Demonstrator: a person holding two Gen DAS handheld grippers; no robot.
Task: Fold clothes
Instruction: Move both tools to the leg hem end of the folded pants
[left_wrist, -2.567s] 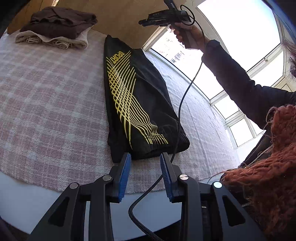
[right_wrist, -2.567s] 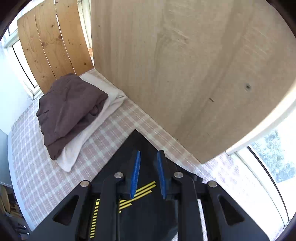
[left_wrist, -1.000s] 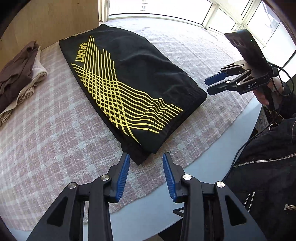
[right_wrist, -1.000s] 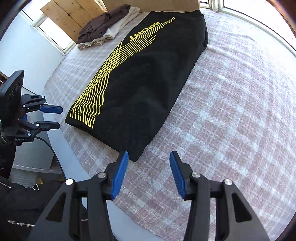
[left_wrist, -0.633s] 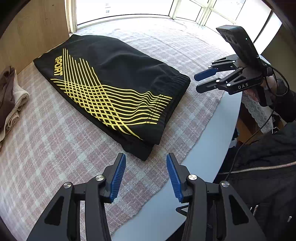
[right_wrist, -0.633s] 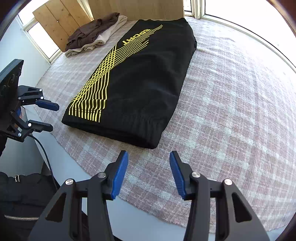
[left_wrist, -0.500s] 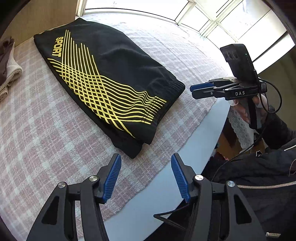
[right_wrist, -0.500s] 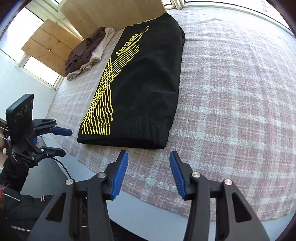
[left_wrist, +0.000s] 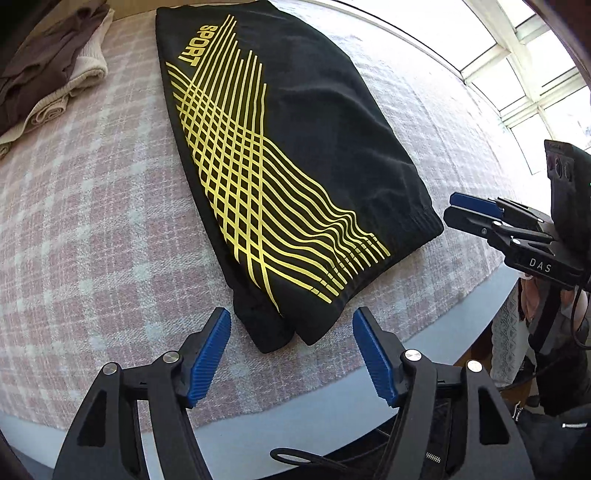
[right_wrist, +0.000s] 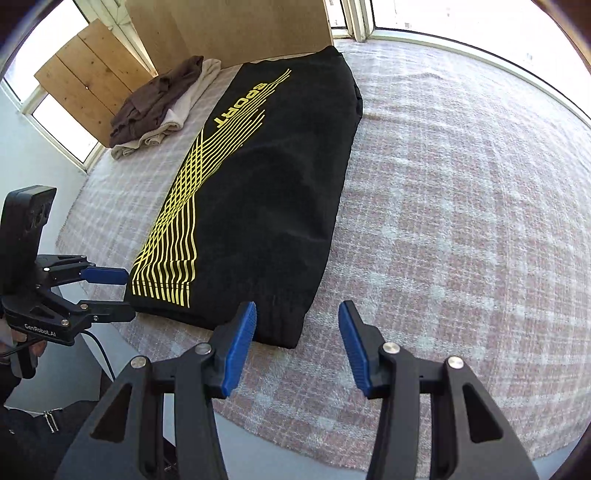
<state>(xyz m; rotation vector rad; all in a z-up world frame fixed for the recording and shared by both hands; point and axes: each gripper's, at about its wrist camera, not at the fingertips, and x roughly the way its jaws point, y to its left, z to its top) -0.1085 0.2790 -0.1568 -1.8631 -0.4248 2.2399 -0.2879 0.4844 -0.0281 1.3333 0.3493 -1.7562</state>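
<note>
— Trousers (left_wrist: 295, 155), black with yellow lines, lie folded lengthwise on the checked cloth (left_wrist: 92, 221) in the left wrist view, near end just ahead of the left gripper (left_wrist: 291, 350). What about its jaws?

— Spread apart, and they have just been opening; the trouser corner sits beyond the blue pads (left_wrist: 207, 354), none of it pinched. Anything around?

— A folded pile of clothes (left_wrist: 48, 74) at the far left corner, well apart from the trousers. The right gripper (left_wrist: 458, 210) hangs just off the other near corner, by the table edge (left_wrist: 258, 424)

— And the right wrist view?

— Same trousers (right_wrist: 273, 184) running away toward the wooden board (right_wrist: 229, 33), the pile (right_wrist: 162, 103) beside their far end. The right gripper (right_wrist: 295, 332) is released, pads either side of the near corner without touching. The left gripper (right_wrist: 118, 295) waits at the left corner, jaws parted, a cable (right_wrist: 99, 350) trailing below it

— Anything blocking the hem?

— Nothing lies on it
</note>
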